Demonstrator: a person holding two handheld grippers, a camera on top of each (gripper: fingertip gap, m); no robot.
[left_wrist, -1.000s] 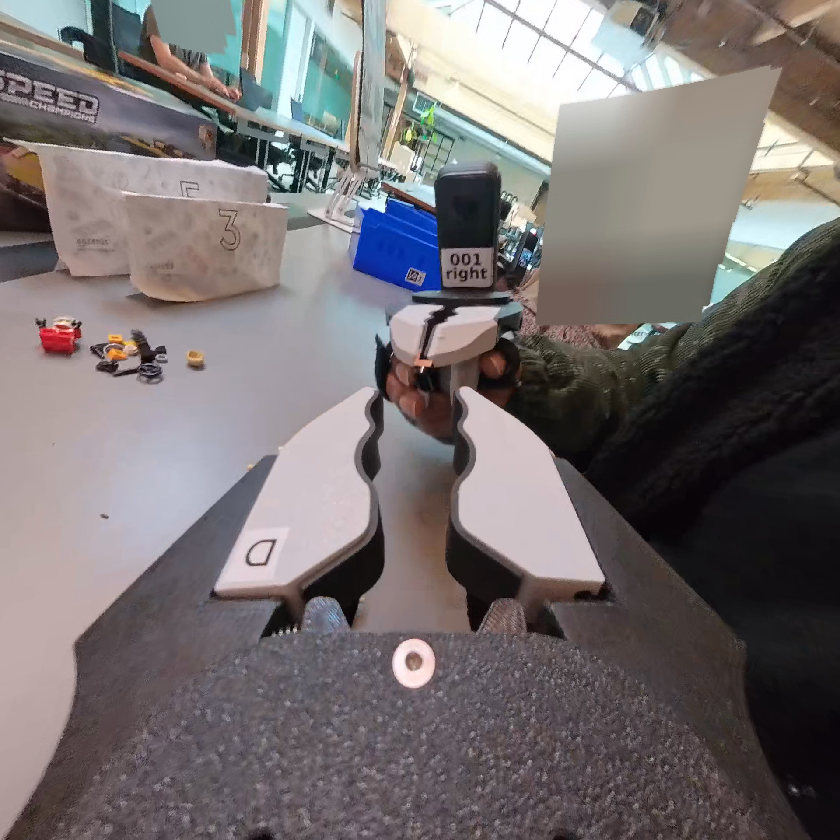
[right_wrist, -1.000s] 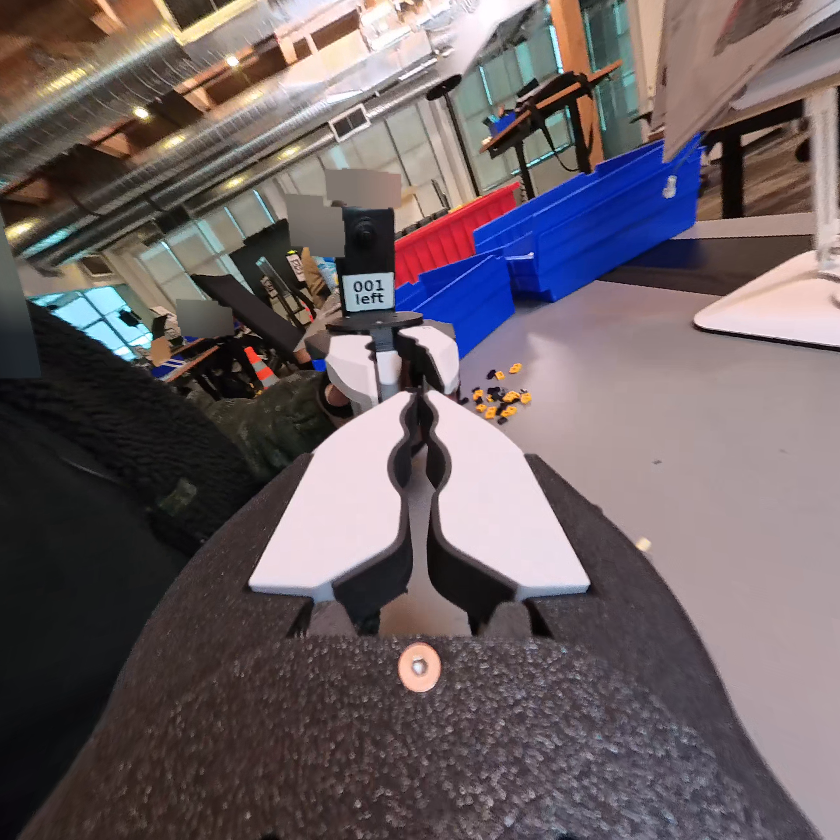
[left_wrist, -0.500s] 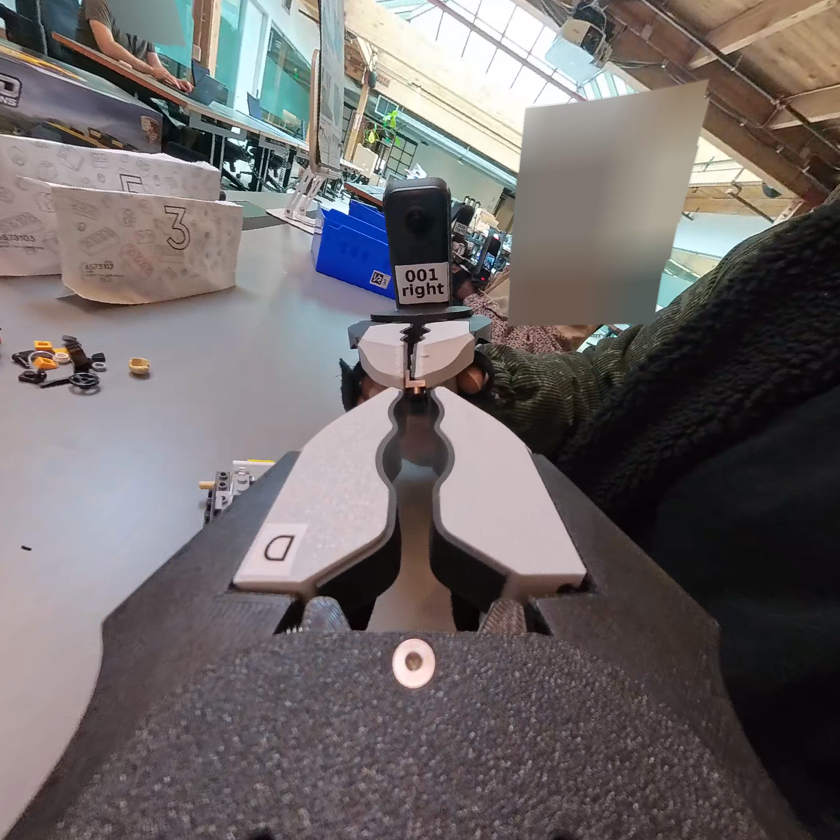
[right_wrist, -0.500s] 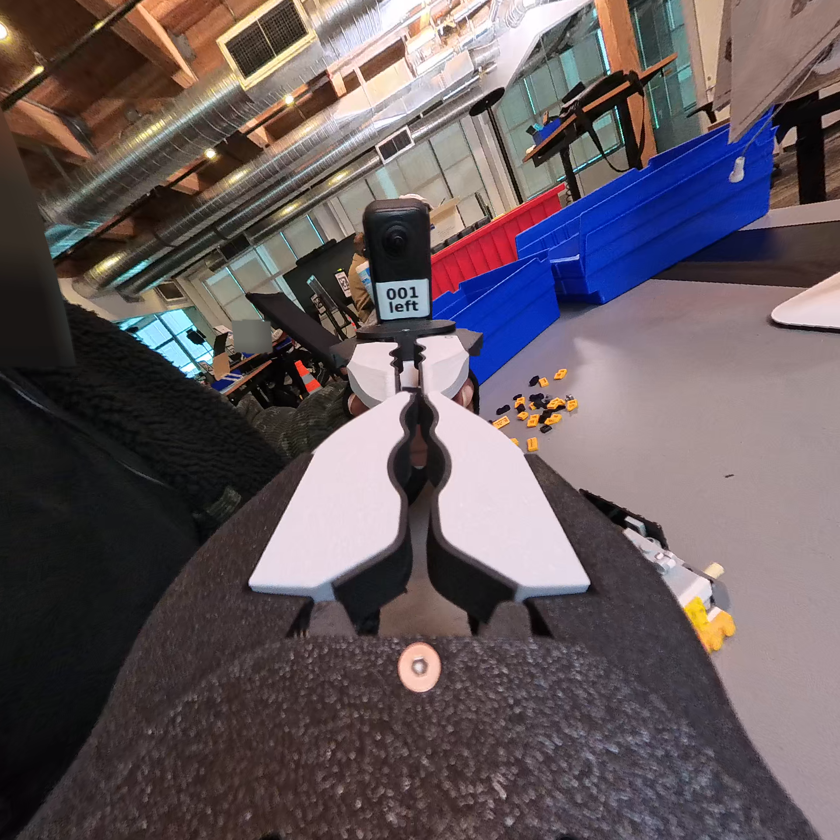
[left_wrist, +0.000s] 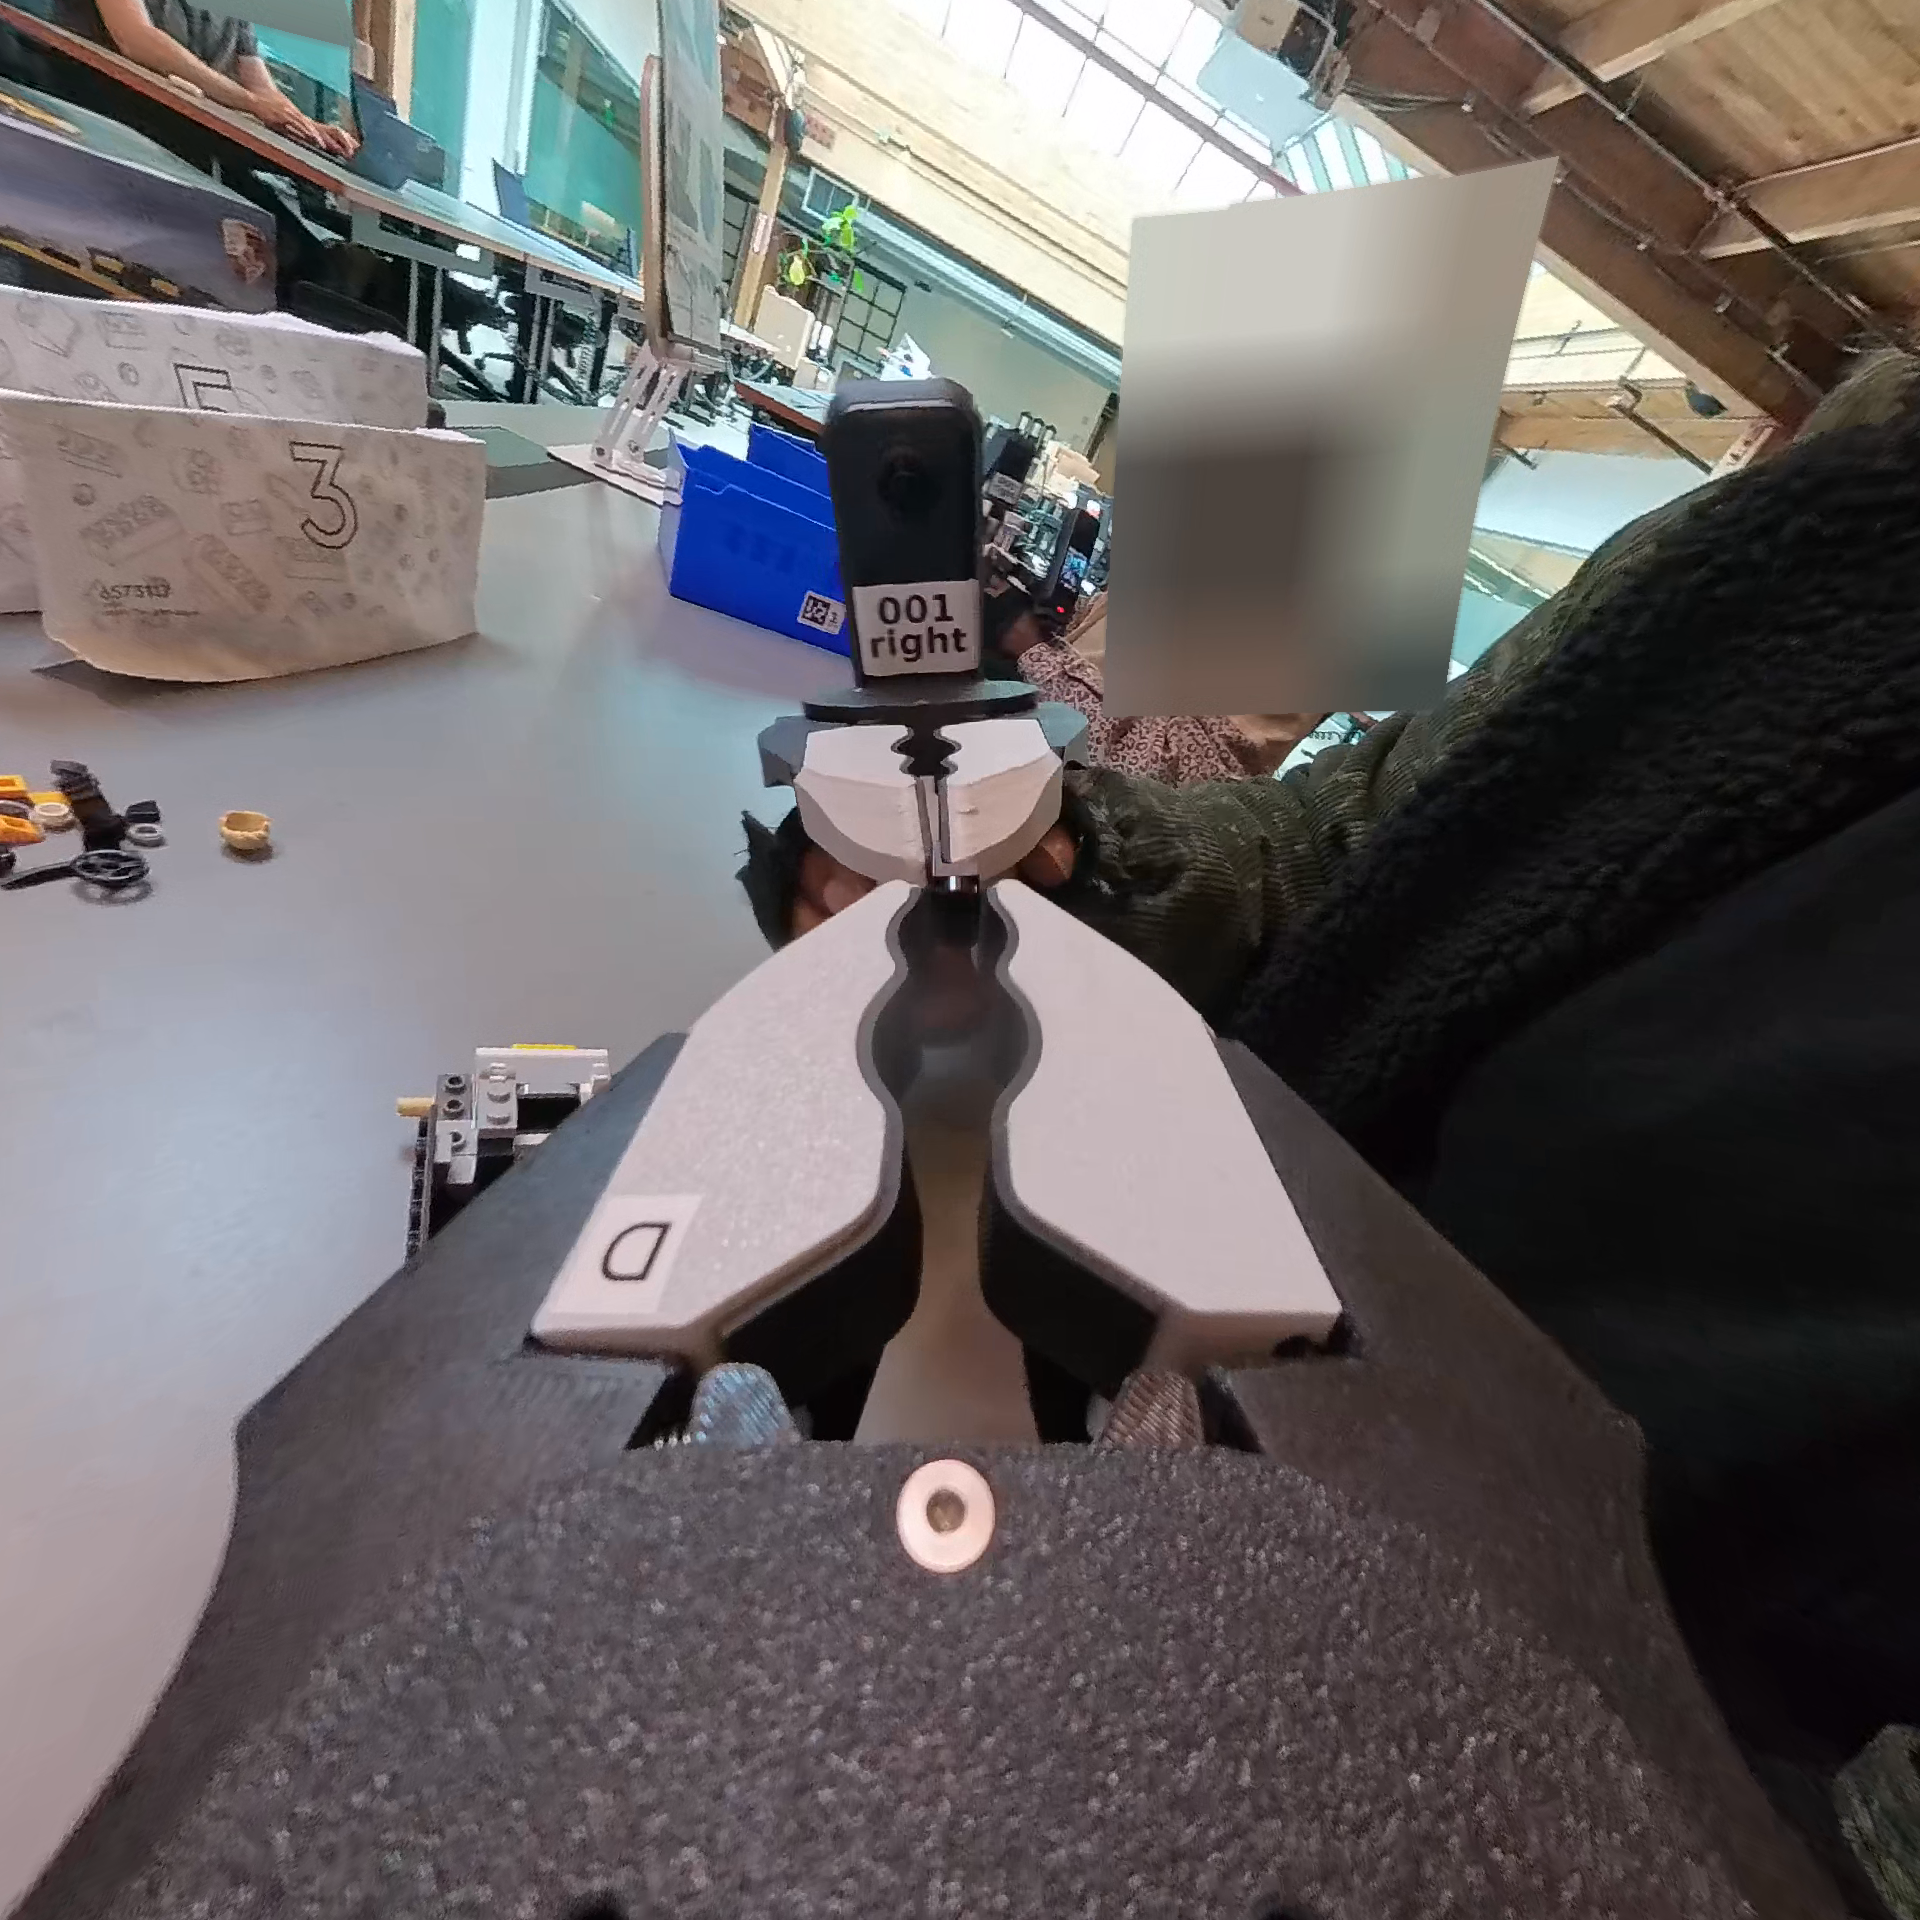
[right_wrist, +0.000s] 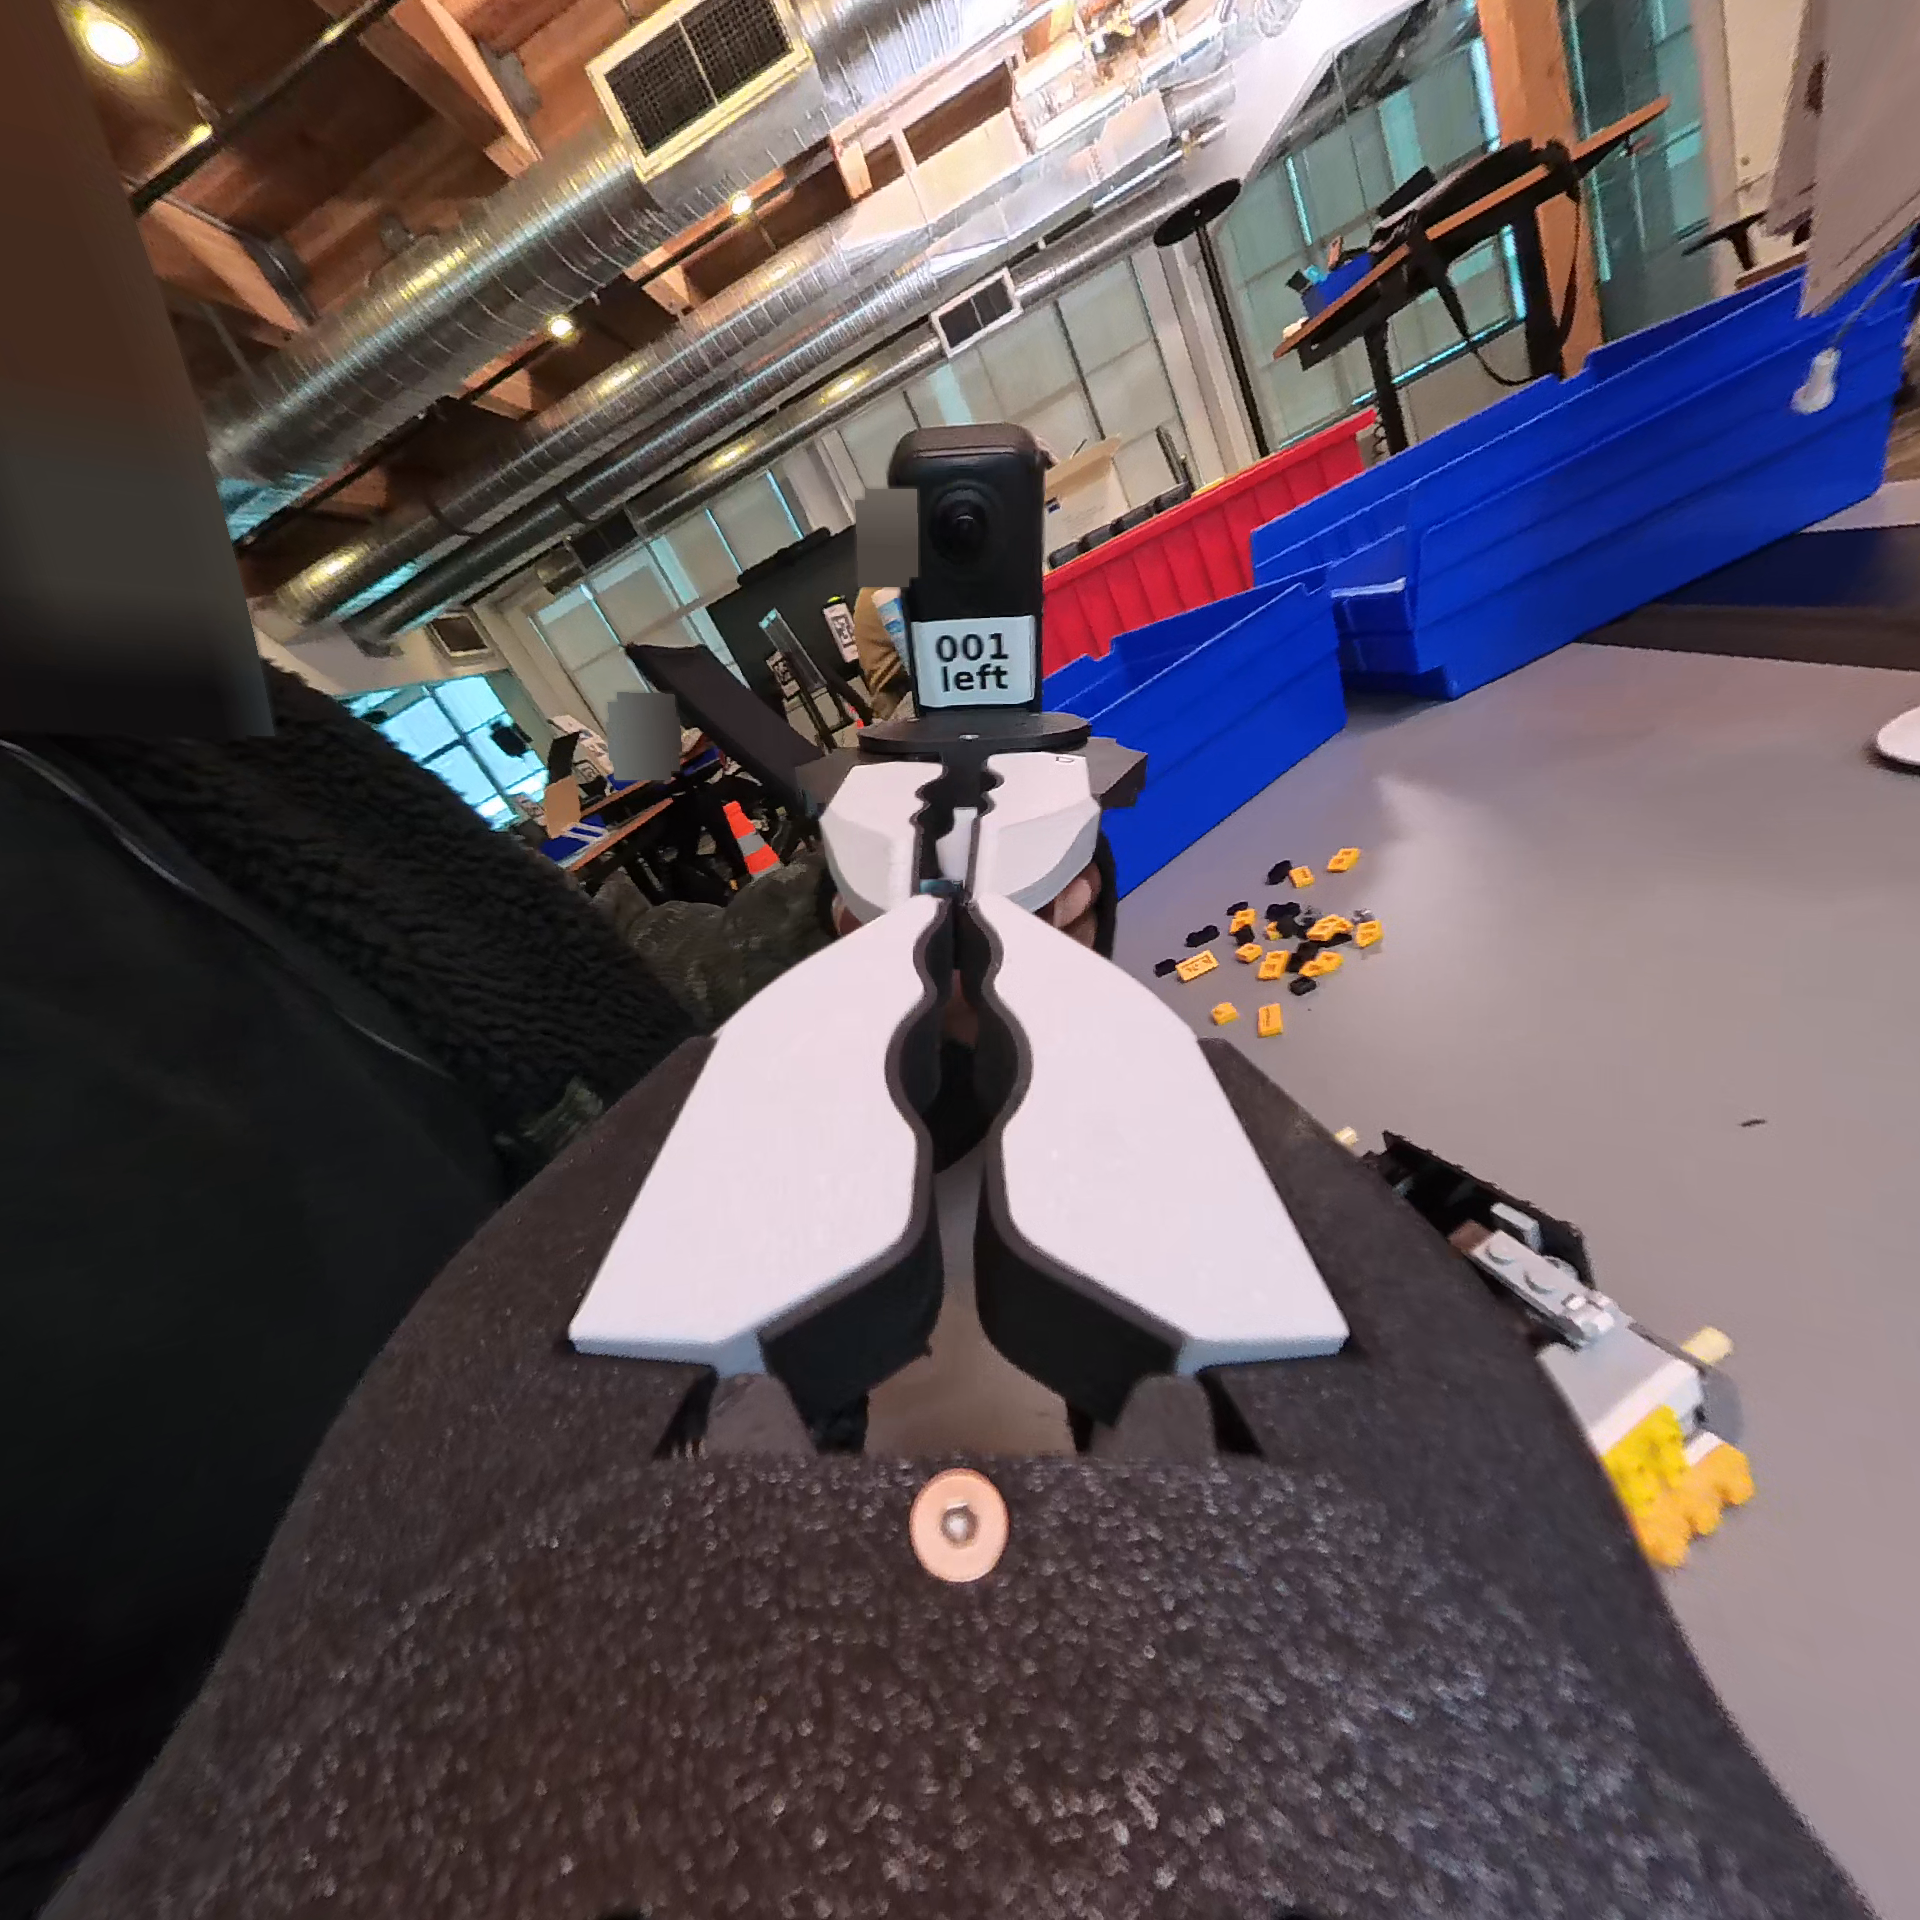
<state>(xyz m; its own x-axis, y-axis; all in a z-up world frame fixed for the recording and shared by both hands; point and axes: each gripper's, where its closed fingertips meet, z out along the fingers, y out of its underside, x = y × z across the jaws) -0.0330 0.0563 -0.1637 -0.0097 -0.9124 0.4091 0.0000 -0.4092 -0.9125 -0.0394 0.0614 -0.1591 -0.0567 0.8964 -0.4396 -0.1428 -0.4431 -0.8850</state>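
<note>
Hand-held grippers (left_wrist: 948, 891) tip to tip

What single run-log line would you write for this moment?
left gripper: closed on small dark piece | right gripper: shut, tip-to-tip with left | brick model: on table

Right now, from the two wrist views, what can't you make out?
- Small dark piece at the left gripper fingertips: too small in either view to name.
- Whether the right gripper touches it: tips overlap, cannot tell.
- Brick model: mostly behind the gripper body in the left wrist view, blurred in the right.
- Loose small parts: cut by the left wrist view's left edge.
</note>
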